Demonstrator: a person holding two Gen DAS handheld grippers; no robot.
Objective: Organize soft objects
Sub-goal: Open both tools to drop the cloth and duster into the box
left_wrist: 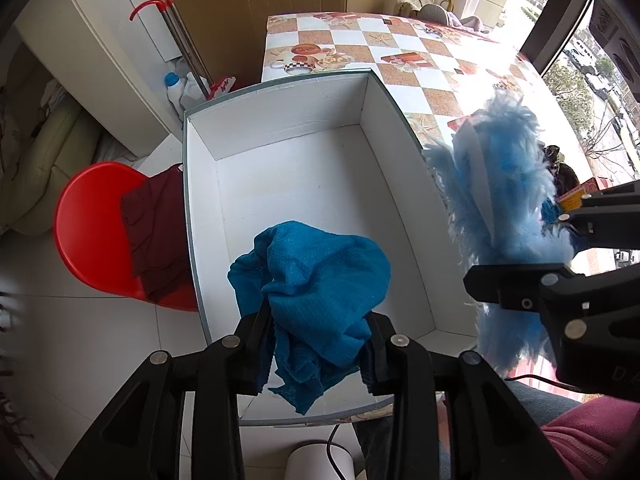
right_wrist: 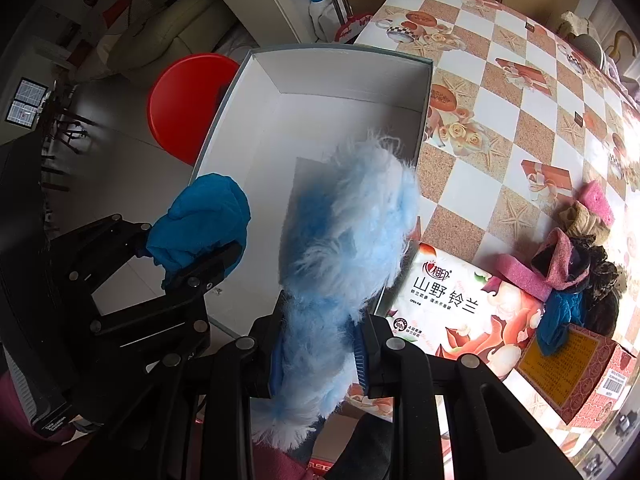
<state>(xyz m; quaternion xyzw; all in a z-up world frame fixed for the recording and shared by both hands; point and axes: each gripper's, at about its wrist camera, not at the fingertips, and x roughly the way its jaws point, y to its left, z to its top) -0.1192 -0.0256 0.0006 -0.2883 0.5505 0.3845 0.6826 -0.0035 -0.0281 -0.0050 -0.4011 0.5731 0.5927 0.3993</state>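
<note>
A white open box [left_wrist: 280,128] stands at the edge of the checked table [left_wrist: 400,48], and its floor is bare. My left gripper [left_wrist: 318,316] hangs over the box's near end, shut on a crumpled teal-blue cloth [left_wrist: 320,272] that bulges up between its fingers. The right wrist view shows the same cloth [right_wrist: 204,208] in the left gripper [right_wrist: 180,248] by the box's [right_wrist: 344,80] left wall. My right gripper [right_wrist: 324,332] is shut on a fluffy light-blue item [right_wrist: 352,216], held over the box's right rim. From the left wrist view, that fluffy item [left_wrist: 496,184] and the right gripper [left_wrist: 532,252] are at the right.
On the table to the right lie a tissue pack [right_wrist: 452,308], a patterned red box [right_wrist: 576,368], pink sponges [right_wrist: 598,202] and a heap of socks and cloths [right_wrist: 572,256]. A red stool [left_wrist: 92,232] with a dark red cloth [left_wrist: 156,232] stands left of the box.
</note>
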